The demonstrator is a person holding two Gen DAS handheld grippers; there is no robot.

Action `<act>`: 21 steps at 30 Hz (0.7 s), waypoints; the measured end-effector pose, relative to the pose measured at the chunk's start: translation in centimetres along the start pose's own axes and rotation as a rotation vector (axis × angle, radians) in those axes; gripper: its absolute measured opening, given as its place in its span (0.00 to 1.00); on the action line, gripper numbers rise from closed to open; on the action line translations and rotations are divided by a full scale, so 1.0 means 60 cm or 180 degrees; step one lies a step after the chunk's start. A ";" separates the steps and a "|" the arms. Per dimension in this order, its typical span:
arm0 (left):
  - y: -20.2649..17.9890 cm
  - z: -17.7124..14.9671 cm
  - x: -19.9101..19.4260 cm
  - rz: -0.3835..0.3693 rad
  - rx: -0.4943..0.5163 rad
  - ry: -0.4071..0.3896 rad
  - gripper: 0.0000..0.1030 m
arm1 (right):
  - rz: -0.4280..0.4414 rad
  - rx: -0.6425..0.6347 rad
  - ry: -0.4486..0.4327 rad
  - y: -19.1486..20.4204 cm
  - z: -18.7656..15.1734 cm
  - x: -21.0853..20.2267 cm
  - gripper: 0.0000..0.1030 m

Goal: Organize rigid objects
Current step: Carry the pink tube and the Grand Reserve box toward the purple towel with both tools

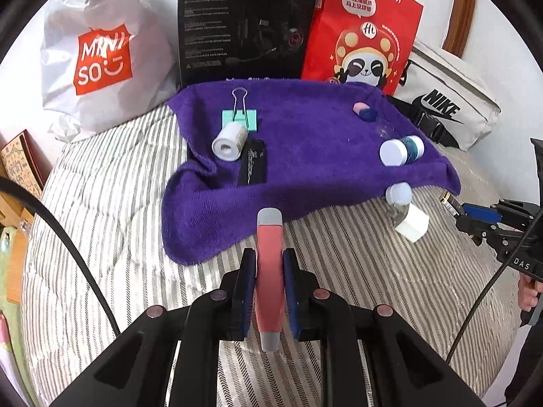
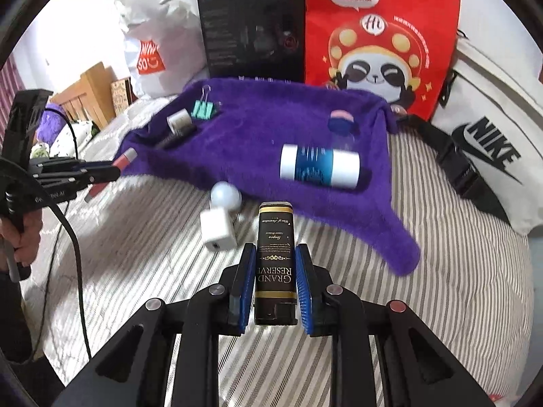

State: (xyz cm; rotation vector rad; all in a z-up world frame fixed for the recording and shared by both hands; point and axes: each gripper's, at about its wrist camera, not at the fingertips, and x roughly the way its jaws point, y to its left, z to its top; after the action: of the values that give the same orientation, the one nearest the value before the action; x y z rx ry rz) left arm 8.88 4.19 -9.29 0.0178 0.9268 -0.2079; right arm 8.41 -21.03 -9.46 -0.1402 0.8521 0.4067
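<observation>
Clamped between the blue pads of the left gripper (image 1: 269, 291) is a pink tube with grey ends (image 1: 269, 271), lying lengthwise along the fingers and sticking out past their tips over the striped bedding (image 1: 101, 220). Likewise, the right gripper (image 2: 275, 285) is closed on a slim black box printed "Grand Reserve" (image 2: 274, 264), its far end reaching beyond the fingertips.

Just ahead of the left gripper a purple towel (image 1: 305, 169) is spread on the bedding. On it, ahead and slightly left, lie a white roll (image 1: 229, 142), a teal binder clip (image 1: 240, 117) touching the roll's far side, and a small black packet (image 1: 253, 164) beside the roll. Ahead and to the right on the towel sits a white-and-blue cylindrical bottle (image 1: 400, 151), with a pink-and-blue item (image 1: 363, 111) farther back.

Just ahead-left of the right gripper, off the towel's near edge, a white plug-in night light with a round bulb (image 2: 220, 217) rests on the bedding.

Beyond the towel stand a white Miniso bag (image 1: 98, 57), a black Hecate box (image 1: 244, 23), a red Haidilao paper bag (image 1: 363, 30) and a white Nike bag (image 1: 448, 108).
</observation>
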 end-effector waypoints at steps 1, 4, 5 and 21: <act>0.000 0.004 -0.001 -0.0012 -0.0004 -0.0009 0.16 | 0.0014 -0.0003 -0.0030 -0.002 0.010 -0.002 0.23; -0.002 0.022 -0.005 -0.0041 0.0012 -0.0039 0.16 | 0.0023 -0.0015 -0.0093 -0.004 0.036 -0.006 0.23; -0.003 0.030 -0.006 -0.0041 0.0023 -0.0049 0.16 | 0.0026 -0.0025 -0.0114 -0.005 0.047 -0.006 0.23; 0.015 0.141 0.035 -0.0069 -0.0067 -0.0148 0.16 | 0.0003 0.0122 -0.0155 -0.053 0.232 0.118 0.23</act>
State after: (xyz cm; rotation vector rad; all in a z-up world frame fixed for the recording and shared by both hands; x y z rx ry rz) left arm 16.99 3.81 -5.95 -0.0164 0.8830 -0.2177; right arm 23.64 -17.95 -5.83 -0.0941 0.8114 0.3930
